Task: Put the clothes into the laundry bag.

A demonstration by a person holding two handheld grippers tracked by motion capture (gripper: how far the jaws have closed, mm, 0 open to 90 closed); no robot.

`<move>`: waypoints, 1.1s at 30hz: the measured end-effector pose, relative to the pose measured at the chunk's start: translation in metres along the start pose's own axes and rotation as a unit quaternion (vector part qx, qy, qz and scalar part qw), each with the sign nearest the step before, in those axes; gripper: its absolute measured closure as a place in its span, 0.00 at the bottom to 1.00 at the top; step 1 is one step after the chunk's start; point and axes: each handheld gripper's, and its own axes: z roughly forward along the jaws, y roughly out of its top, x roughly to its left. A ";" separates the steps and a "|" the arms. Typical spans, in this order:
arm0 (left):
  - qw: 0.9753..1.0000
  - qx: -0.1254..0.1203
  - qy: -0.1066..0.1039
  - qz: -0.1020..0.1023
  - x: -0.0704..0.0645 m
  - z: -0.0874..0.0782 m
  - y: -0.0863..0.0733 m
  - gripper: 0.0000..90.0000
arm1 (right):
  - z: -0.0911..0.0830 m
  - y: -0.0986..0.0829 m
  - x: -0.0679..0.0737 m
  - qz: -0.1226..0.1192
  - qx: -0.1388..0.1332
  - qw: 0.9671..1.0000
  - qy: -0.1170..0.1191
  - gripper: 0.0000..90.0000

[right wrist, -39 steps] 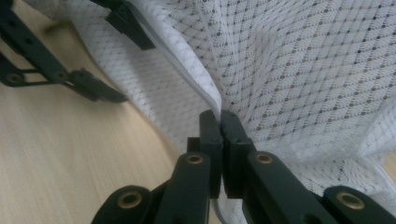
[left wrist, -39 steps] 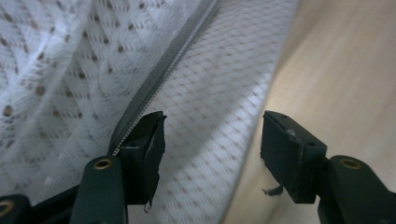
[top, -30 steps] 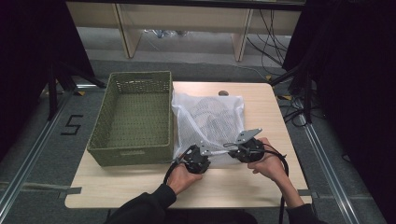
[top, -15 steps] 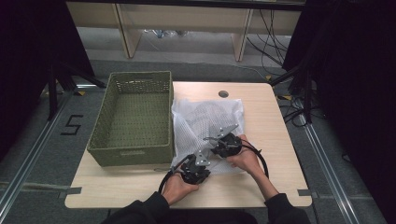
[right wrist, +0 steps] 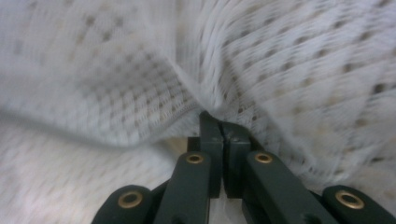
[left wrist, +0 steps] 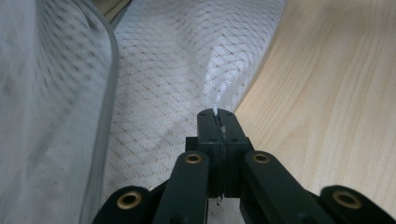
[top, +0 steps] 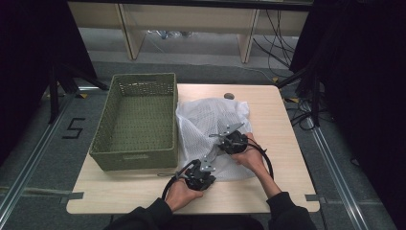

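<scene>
The white mesh bag point(top: 210, 127) lies spread on the table point(top: 282, 143) ahead of both grippers, just beside the green basket point(top: 136, 120). The right gripper point(right wrist: 219, 123) is pinching a fold of mesh, and the left gripper point(left wrist: 215, 113) is pinching the near edge. This looks like a folding step; next, both pinches should probably lift and carry together, kept taut.

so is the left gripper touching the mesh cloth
Touching. The left gripper view shows the left gripper with jaws shut on a pinched fold of the mesh cloth, white fabric sticking out between the tips.
</scene>
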 end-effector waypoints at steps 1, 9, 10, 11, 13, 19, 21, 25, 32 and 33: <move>1.000 0.004 0.003 0.007 0.001 -0.001 0.000 0.99 | -0.003 -0.001 0.005 0.010 0.006 1.000 0.000 1.00; 1.000 -0.019 0.002 -0.006 0.001 -0.009 0.000 0.98 | -0.031 -0.021 0.024 -0.009 0.005 0.997 0.075 1.00; 1.000 -0.022 -0.004 -0.013 0.000 -0.011 0.000 0.96 | -0.033 -0.023 0.026 -0.017 0.005 0.996 0.089 1.00; 1.000 -0.025 -0.008 -0.015 0.000 -0.013 0.000 0.94 | -0.035 -0.025 0.029 -0.025 0.003 0.995 0.095 1.00; 1.000 -0.022 -0.006 -0.001 -0.002 -0.019 -0.002 0.89 | -0.037 -0.029 0.037 -0.031 0.013 0.994 0.101 1.00; 1.000 -0.025 -0.017 -0.006 -0.003 -0.047 -0.015 0.61 | -0.043 -0.034 0.041 -0.031 0.011 0.993 0.110 0.99; 1.000 -0.024 -0.004 -0.013 0.000 -0.059 -0.020 0.53 | -0.045 -0.035 0.040 -0.026 0.007 0.994 0.104 0.95; 0.999 -0.035 0.013 -0.018 0.008 -0.076 -0.027 0.48 | -0.051 -0.038 0.038 -0.012 -0.007 0.996 0.089 0.76; 0.997 -0.059 0.036 -0.037 0.017 -0.099 -0.033 0.42 | -0.080 -0.044 0.023 0.040 -0.082 0.995 0.043 0.48; 0.997 -0.061 0.041 -0.038 0.019 -0.102 -0.034 0.41 | -0.085 -0.046 0.020 0.050 -0.091 0.994 0.036 0.47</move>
